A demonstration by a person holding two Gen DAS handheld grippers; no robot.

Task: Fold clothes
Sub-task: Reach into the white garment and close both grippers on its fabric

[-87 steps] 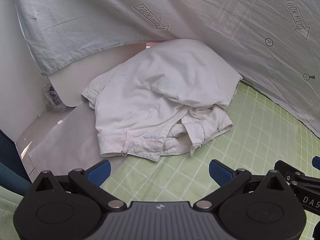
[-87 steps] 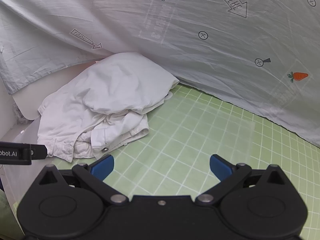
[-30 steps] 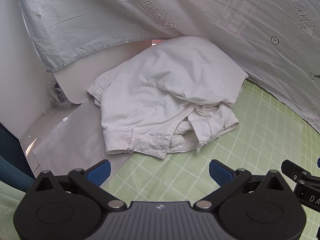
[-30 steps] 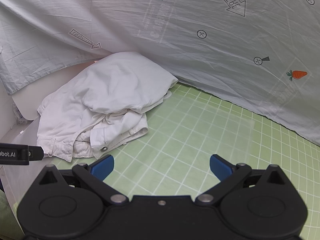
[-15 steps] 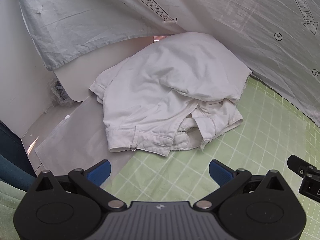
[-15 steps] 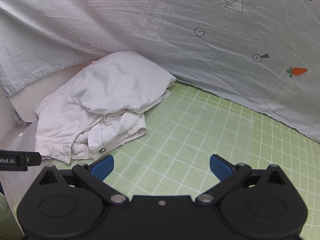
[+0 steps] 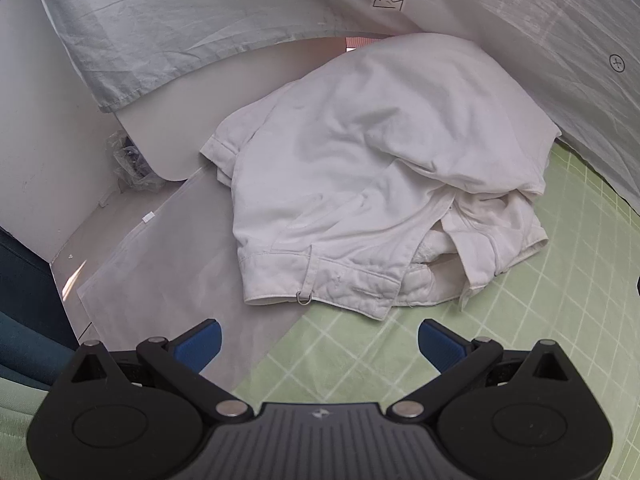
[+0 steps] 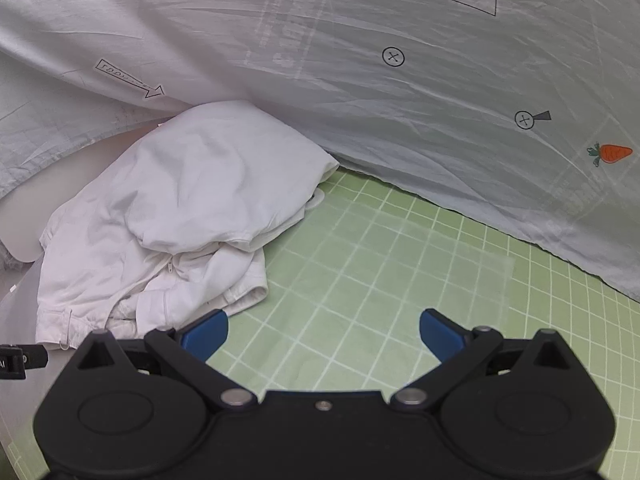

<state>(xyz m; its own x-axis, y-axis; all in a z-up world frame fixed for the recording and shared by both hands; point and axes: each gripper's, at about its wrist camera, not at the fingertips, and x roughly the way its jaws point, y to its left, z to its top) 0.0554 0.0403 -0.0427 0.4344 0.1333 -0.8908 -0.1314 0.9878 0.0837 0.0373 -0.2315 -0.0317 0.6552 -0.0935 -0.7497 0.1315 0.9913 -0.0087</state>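
A crumpled pair of white trousers [image 7: 368, 184] lies in a heap at the left end of the green grid mat [image 7: 540, 320], waistband with a small metal ring toward me. It also shows in the right wrist view [image 8: 180, 232]. My left gripper [image 7: 319, 342] is open and empty, just short of the waistband. My right gripper [image 8: 323, 334] is open and empty over the green mat [image 8: 400, 280], its left fingertip close to the heap's near right edge.
A pale printed sheet with carrots and arrows [image 8: 400, 100] hangs behind the heap and drapes onto the mat. A white board [image 7: 168, 272] lies under the heap's left side. A white wall [image 7: 44, 140] and dark blue fabric [image 7: 24, 312] are at far left.
Both grippers have moved closer to the heap and somewhat leftward; the trousers look larger in both views. The trousers have not moved. Both grippers stay open.
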